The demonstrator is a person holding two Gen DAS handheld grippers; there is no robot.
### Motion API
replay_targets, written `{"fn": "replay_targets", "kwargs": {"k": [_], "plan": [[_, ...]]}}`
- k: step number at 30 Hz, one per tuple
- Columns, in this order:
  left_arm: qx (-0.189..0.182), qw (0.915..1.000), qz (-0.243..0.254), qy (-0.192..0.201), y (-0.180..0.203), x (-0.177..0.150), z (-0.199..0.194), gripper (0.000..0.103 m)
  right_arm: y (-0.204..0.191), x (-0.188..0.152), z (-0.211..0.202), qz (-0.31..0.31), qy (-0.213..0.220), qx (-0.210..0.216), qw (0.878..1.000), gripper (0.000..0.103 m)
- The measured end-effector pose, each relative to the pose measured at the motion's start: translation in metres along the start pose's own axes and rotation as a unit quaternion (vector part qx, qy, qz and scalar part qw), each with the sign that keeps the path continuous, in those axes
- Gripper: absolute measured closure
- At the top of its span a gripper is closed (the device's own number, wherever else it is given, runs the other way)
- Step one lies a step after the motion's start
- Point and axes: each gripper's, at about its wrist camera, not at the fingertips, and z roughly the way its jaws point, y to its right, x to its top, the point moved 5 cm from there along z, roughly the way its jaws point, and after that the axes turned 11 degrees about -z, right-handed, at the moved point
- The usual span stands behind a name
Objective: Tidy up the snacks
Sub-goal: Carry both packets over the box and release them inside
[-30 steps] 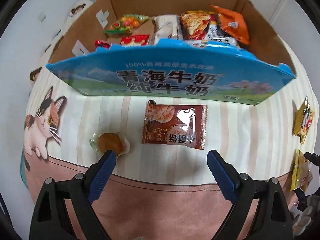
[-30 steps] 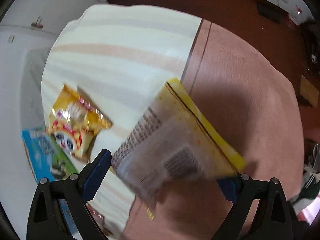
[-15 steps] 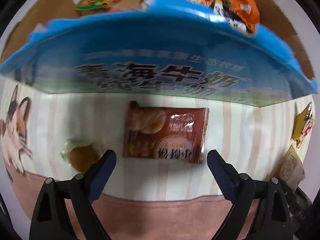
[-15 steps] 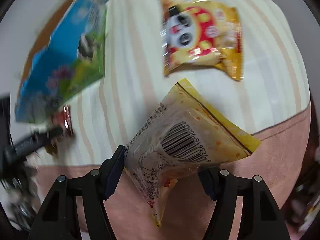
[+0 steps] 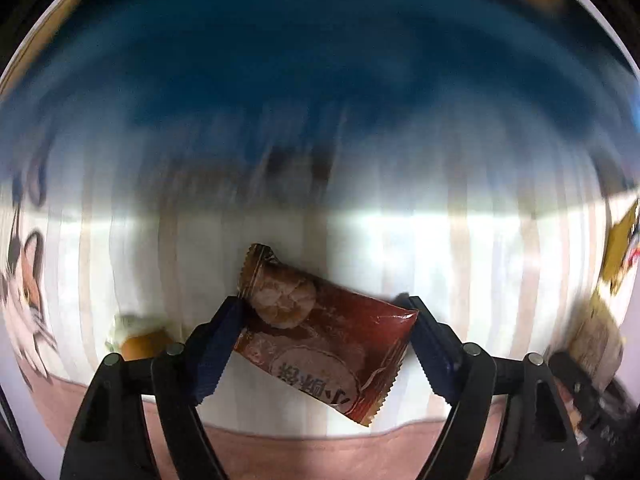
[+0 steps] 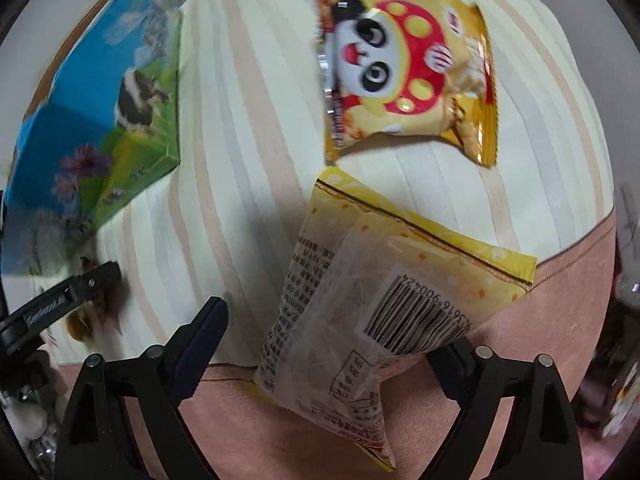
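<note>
A brown snack packet [image 5: 320, 340] sits tilted between the fingers of my left gripper [image 5: 320, 312]. The closing jaws press on both of its ends, and it stays sharp while the table behind is blurred. In the right wrist view a yellow packet with a barcode [image 6: 380, 280] lies on the cloth between the fingers of my right gripper [image 6: 324, 332]. Those jaws are opening, and the left finger [image 6: 204, 328] stands clear of the packet. The blue milk carton box [image 6: 100, 120] holding snacks stands at the left.
A yellow panda packet [image 6: 404, 72] lies beyond the barcode packet. A small wrapped orange pastry [image 5: 140, 340] rests left of the left gripper. The blue box wall [image 5: 320, 80] looms close ahead. The striped cloth has a cat print [image 5: 24, 300] and a pink border [image 6: 560, 320].
My left gripper sank toward the brown packet and closed on it, tilting it. My right gripper swung round with the barcode packet, then its jaws widened off it.
</note>
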Motion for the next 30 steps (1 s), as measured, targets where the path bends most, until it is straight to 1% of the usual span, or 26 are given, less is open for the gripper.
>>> {"fn": "replay_targets", "kwargs": {"k": [2,3,6,9,11,12,13,15,17,18,19,20,21,22,23,24,26,28,30], "plan": [[-0.001,1.0000,0.002,-0.004,-0.004,-0.014,0.000,0.024,-0.009,0.001,0.002,-0.021,0.002,-0.012,1.000,0.023],[-0.002,1.0000,0.003,-0.008,-0.007,-0.025,0.000,0.024,-0.013,-0.001,0.001,-0.032,0.005,-0.009,0.999,0.029],[-0.004,0.9999,0.007,-0.013,-0.011,-0.043,-0.001,0.024,-0.023,-0.009,-0.002,-0.054,0.005,0.005,0.999,0.036],[-0.009,0.9997,0.005,-0.022,-0.015,-0.056,0.000,0.025,-0.037,-0.024,-0.003,-0.069,-0.008,0.041,0.997,0.037],[-0.023,0.9992,-0.008,-0.031,-0.019,-0.061,-0.001,0.024,-0.050,-0.034,-0.003,-0.075,-0.017,0.066,0.995,0.037],[-0.032,0.9988,-0.017,-0.032,-0.023,-0.060,-0.002,0.024,-0.054,-0.036,-0.001,-0.078,-0.020,0.070,0.994,0.037],[-0.044,0.9980,-0.030,-0.033,-0.032,-0.059,-0.004,0.024,-0.060,-0.039,0.002,-0.084,-0.027,0.072,0.993,0.036],[-0.063,0.9944,-0.061,-0.060,-0.044,-0.057,0.000,0.023,-0.070,-0.046,0.010,-0.091,-0.039,0.064,0.993,0.033],[-0.100,0.9849,-0.104,-0.096,-0.054,-0.052,0.007,0.022,-0.070,-0.049,0.018,-0.083,-0.042,0.070,0.993,0.020],[-0.108,0.9820,-0.115,-0.104,-0.058,-0.048,0.009,0.022,-0.073,-0.049,0.020,-0.080,-0.044,0.073,0.993,0.016],[-0.115,0.9795,-0.124,-0.109,-0.061,-0.046,0.011,0.022,-0.074,-0.054,0.022,-0.078,-0.046,0.072,0.993,0.014],[-0.119,0.9789,-0.123,-0.112,-0.062,-0.045,0.012,0.022,-0.076,-0.055,0.024,-0.078,-0.047,0.069,0.993,0.012],[-0.116,0.9801,-0.114,-0.113,-0.065,-0.047,0.014,0.022,-0.078,-0.055,0.025,-0.078,-0.049,0.069,0.993,0.011],[-0.105,0.9828,-0.100,-0.114,-0.063,-0.048,0.017,0.022,-0.081,-0.059,0.029,-0.076,-0.050,0.070,0.993,0.011],[-0.102,0.9836,-0.091,-0.117,-0.064,-0.048,0.017,0.021,-0.084,-0.052,0.033,-0.074,-0.051,0.073,0.993,0.011],[-0.096,0.9848,-0.078,-0.122,-0.048,-0.053,0.016,0.020,-0.087,-0.050,0.032,-0.072,-0.052,0.075,0.993,0.011],[-0.073,0.9884,-0.041,-0.127,-0.034,-0.062,0.022,0.020,-0.087,-0.050,0.032,-0.074,-0.053,0.075,0.993,0.011],[-0.043,0.9919,-0.006,-0.119,-0.026,-0.075,0.027,0.020,-0.086,-0.049,0.031,-0.085,-0.051,0.071,0.993,0.011],[-0.032,0.9943,0.010,-0.101,-0.016,-0.086,0.028,0.020,-0.090,-0.050,0.033,-0.093,-0.044,0.066,0.992,0.014]]}}
